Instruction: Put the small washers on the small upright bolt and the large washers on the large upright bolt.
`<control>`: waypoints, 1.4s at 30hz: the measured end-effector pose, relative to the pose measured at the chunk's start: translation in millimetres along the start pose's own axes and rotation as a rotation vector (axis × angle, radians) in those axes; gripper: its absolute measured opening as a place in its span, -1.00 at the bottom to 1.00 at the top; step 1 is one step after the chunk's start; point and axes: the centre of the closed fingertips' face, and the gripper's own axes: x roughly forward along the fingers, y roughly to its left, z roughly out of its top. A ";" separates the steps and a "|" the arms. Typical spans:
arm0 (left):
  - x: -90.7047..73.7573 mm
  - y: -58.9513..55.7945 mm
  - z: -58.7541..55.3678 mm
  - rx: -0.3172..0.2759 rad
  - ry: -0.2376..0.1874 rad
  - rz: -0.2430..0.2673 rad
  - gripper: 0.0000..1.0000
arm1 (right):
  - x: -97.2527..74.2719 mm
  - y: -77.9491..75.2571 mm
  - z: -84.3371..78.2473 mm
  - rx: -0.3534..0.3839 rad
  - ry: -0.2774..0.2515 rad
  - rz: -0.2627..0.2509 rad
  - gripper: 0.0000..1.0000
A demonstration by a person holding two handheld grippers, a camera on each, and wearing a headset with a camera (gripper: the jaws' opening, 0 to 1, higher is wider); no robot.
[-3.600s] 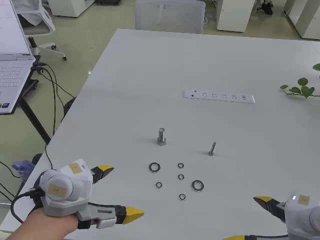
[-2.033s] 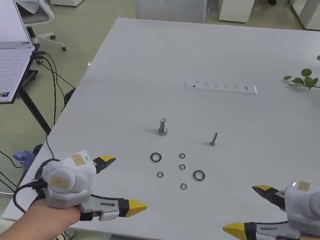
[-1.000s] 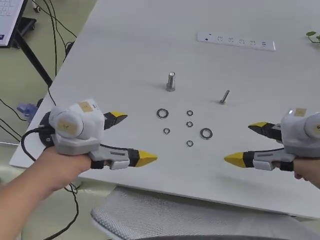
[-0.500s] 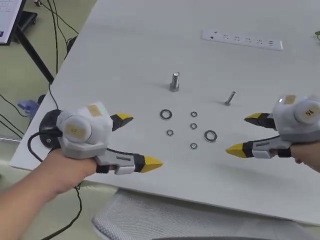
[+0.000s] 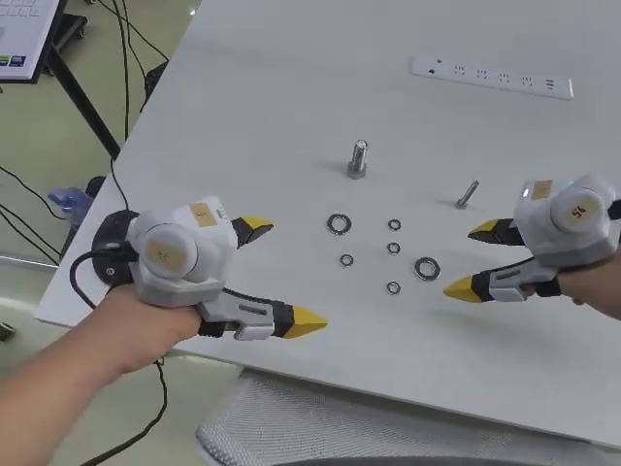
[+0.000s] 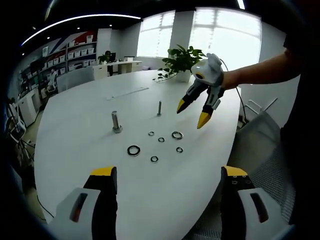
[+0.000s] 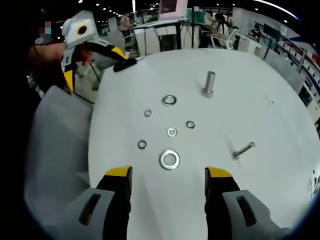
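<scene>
While washers (image 5: 427, 268) lie loose on table (image 5: 291, 116), left gripper (image 5: 283, 274) and right gripper (image 5: 471, 260) gape.

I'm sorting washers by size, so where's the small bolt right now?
In the head view, the small bolt is on the table right of the large bolt, just beyond the right gripper.

Right claw (image 5: 461, 260) has moved in beside a large washer (image 5: 427, 268)

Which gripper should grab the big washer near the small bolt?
Right. The open right gripper is close beside the big washer, which lies just ahead of its jaws; the left gripper is farther off.
</scene>
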 end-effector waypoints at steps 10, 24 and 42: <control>-0.5 5.2 -4.1 0.011 0.011 0.013 0.70 | 13.4 -5.2 -5.3 -0.076 0.055 0.017 0.10; 2.7 12.3 -9.2 0.064 0.030 0.027 0.66 | 27.9 -0.5 -4.6 -0.180 0.147 0.056 -0.07; -6.6 16.0 -11.8 0.051 0.030 0.053 0.61 | 42.6 6.1 -6.7 -0.268 0.238 0.108 -0.18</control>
